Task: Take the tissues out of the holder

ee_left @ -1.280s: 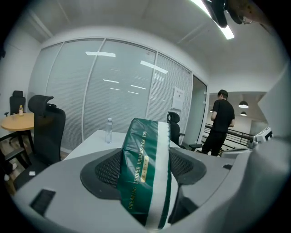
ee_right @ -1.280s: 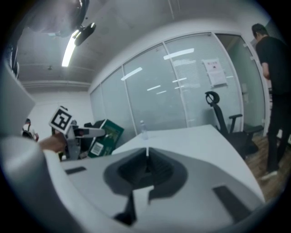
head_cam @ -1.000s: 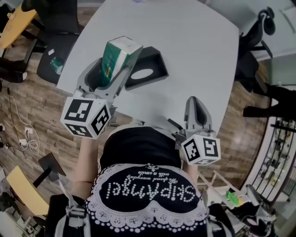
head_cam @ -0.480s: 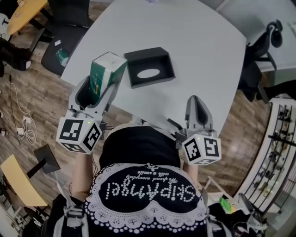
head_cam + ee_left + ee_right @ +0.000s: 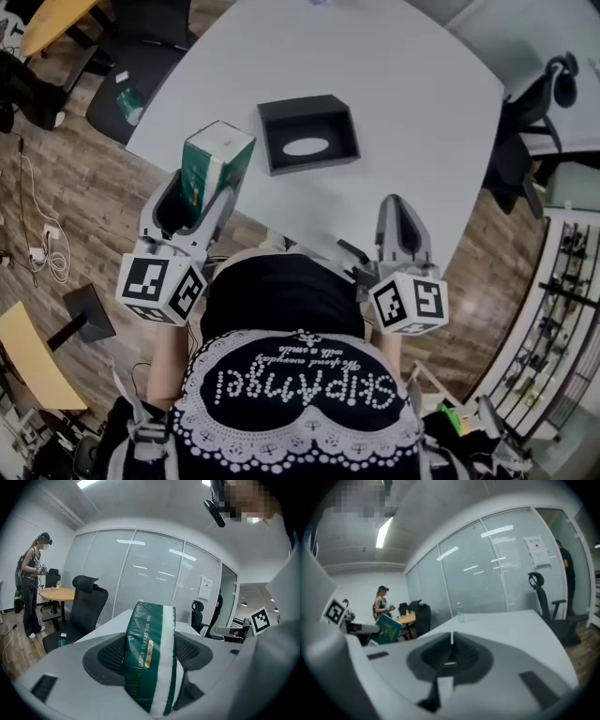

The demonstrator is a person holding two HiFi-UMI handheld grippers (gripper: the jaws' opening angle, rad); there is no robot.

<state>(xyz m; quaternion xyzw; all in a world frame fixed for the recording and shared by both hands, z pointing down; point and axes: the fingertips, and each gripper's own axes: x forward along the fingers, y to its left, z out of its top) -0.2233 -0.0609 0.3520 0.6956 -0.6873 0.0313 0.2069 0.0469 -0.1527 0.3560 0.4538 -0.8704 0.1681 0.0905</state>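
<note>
At the left, the left gripper (image 5: 208, 192) had its fingers clenched on the green and white tissue pack (image 5: 217, 157), one finger pressed against each side. The pack stood up out of the fingers, tilted, held in the air over the near left edge of the white worktop (image 5: 412, 84). It was clear of the black holder (image 5: 307, 134), which sat to its right on the worktop with an oval opening facing up and nothing touching it. Further right, the right gripper (image 5: 401, 214) hovered by the worktop's near edge, its fingers closed together on nothing. Beyond the worktop's right corner stood a black office chair (image 5: 517, 141).
</note>
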